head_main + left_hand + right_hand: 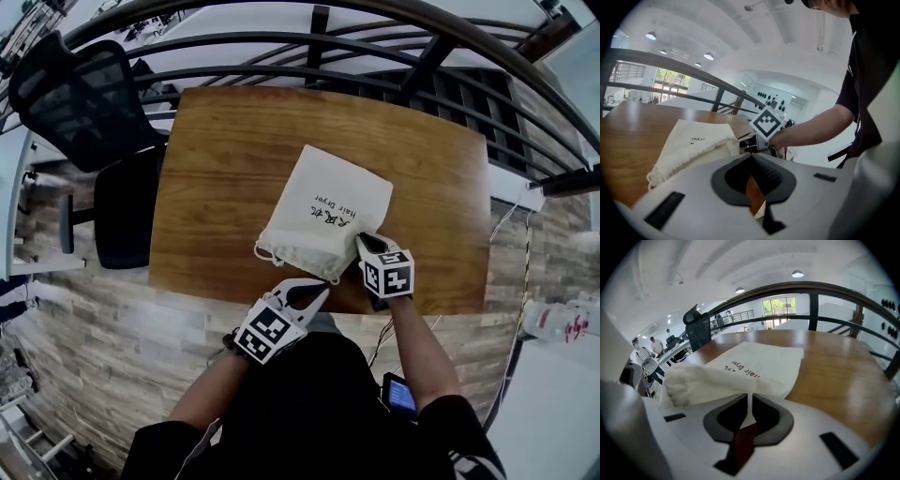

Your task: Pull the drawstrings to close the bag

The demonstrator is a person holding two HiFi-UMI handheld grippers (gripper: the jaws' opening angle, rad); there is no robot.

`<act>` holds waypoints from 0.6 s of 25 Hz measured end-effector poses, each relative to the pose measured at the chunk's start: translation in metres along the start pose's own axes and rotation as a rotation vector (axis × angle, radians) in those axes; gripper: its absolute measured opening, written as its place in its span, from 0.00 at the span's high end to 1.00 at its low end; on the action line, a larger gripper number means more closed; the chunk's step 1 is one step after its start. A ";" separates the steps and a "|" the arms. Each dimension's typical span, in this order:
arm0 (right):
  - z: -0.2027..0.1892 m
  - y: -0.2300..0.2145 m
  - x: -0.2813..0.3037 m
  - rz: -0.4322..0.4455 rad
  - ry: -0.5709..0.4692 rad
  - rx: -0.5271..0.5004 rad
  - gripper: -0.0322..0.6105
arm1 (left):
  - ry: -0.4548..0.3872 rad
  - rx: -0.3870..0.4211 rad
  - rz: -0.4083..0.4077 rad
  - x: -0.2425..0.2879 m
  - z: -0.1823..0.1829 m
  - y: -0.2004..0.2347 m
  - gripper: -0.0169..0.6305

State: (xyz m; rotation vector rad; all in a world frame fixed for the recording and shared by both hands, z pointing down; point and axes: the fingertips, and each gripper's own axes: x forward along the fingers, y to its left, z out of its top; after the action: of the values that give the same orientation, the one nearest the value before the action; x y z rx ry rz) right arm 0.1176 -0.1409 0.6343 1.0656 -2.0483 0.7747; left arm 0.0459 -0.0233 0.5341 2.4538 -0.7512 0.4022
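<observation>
Wooden desk (225,159), near edge: cream bag (328,206) flat, mouth (298,258) already bunched. Grips a drawstring (749,404) in right gripper (363,241) fingers; left gripper (321,287) fingers clenched, string there unclear. Seemingly mostly cinched; final tug remaining.

I read this as an open-plan office: a black mesh office chair (80,98) stands left of my wooden worktop (234,169), a black railing (375,56) runs beyond, and people (644,355) wait among desks far left.
</observation>
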 end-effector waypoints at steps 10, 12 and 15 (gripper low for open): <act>0.008 0.008 -0.046 0.061 -0.123 0.056 0.90 | 0.116 0.092 0.049 0.018 -0.010 0.021 0.95; 0.009 0.009 -0.050 0.072 -0.138 0.068 0.90 | 0.135 0.120 0.056 0.020 -0.007 0.027 0.95; 0.011 0.009 -0.054 0.072 -0.157 0.092 0.90 | 0.159 0.160 0.069 0.019 -0.006 0.034 0.95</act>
State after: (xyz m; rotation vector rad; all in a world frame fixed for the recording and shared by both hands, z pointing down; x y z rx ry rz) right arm 0.1292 -0.1207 0.5834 1.1404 -2.2116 0.8524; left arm 0.0405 -0.0522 0.5605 2.5112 -0.7631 0.6999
